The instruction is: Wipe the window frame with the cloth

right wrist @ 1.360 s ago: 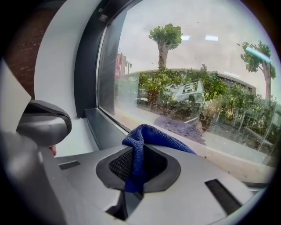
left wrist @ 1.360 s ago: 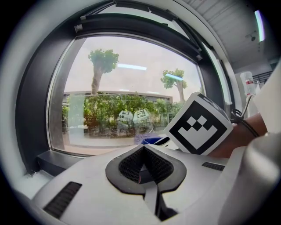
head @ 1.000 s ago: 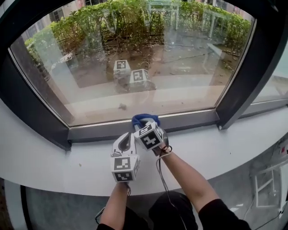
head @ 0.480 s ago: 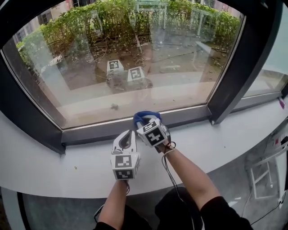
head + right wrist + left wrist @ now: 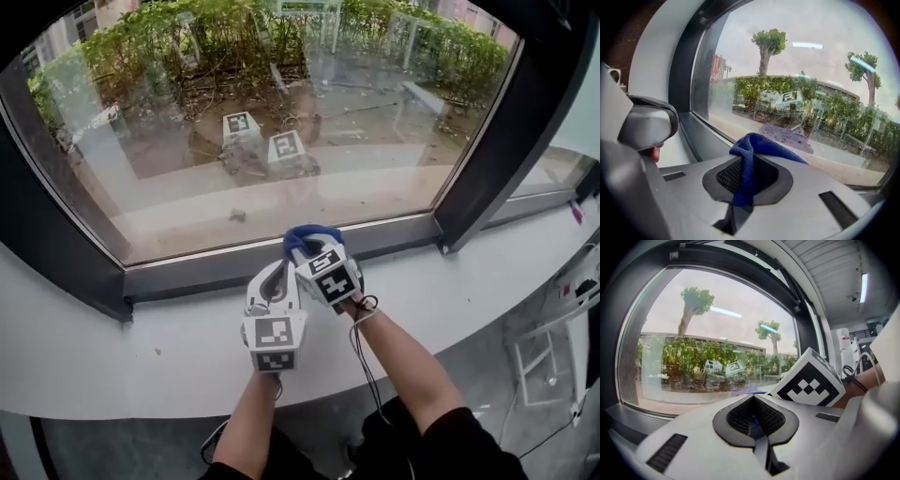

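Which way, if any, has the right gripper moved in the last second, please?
Yes: the right gripper, shut on the cloth, moved slightly right along the lower window frame, toward the upright post.

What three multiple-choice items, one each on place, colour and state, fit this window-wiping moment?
1. Where is the cloth?
A) on the floor
B) by the lower window frame
C) draped over the frame's top

2. What colour is the cloth?
A) yellow
B) white
C) blue

3. The right hand-held gripper is:
A) shut on the cloth
B) open and empty
C) out of view

Answers:
1 B, the head view shows it at the bottom rail.
2 C, it is blue in both views.
3 A, its jaws pinch a fold of cloth.
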A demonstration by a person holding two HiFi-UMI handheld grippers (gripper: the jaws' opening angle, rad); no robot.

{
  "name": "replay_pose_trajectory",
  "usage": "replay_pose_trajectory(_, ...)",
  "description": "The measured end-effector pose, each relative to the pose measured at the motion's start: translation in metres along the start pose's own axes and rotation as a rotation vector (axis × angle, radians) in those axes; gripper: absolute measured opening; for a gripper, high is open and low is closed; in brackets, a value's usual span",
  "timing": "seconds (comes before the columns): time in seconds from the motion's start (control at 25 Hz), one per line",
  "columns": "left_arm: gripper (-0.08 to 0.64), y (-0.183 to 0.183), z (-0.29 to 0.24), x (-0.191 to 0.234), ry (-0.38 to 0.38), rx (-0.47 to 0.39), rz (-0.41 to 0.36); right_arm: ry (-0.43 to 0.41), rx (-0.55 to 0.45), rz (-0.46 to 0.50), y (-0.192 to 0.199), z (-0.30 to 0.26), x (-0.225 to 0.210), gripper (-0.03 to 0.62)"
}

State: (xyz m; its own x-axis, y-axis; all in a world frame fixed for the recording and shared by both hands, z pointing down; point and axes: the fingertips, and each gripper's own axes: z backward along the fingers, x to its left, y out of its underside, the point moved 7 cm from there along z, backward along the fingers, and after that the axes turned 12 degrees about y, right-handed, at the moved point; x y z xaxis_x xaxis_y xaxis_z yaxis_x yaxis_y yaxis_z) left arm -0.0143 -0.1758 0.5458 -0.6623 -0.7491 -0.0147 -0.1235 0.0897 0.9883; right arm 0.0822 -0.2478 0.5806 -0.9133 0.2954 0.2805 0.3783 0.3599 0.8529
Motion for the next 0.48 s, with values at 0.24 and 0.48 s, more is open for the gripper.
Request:
replay_pose_trajectory(0.24, 0.005, 0.021, 0.012, 0.011, 0.024, 0.023, 0.023, -0.018, -0.014, 0.041, -0.002, -0.004, -0.001, 0.023)
replay_pose_trajectory(0.48, 0.005, 0.020, 0.003, 0.012, 0.016, 0.047, 0.026, -0.059, -0.021, 0.051, 0.002, -0.001, -0.005, 0.023)
